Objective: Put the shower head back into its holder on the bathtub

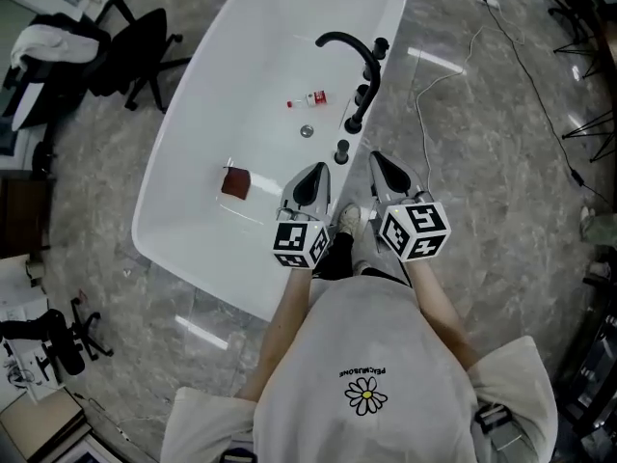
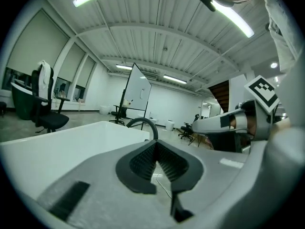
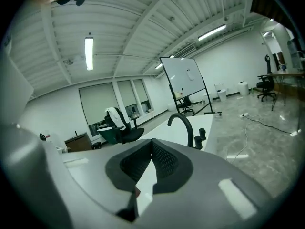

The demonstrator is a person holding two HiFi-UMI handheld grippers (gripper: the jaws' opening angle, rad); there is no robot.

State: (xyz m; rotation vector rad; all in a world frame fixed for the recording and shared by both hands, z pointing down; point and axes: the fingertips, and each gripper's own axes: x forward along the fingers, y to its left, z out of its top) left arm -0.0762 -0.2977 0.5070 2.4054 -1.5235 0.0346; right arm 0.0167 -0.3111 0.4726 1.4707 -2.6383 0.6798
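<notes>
Shower head (image 1: 359, 114) on bathtub (image 1: 178, 162) rim, well beyond closed fingers (image 1: 310, 186).

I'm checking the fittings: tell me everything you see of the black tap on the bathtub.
The tap is matt black, seemingly metal, with a tall curved spout arching over the inside of the white bathtub. It stands upright on the tub's right-hand rim, with small black knobs beside its base. Nothing else touches it.

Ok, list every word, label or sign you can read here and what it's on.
No text reads clearly.
Shirt: one line of capitals above a daisy, upside down in the head view, too small to read.
Small bottle in the bathtub: red label, unreadable.
Marker cubes: black-and-white square patterns, no words.
Whiteboard: nothing legible.
</notes>
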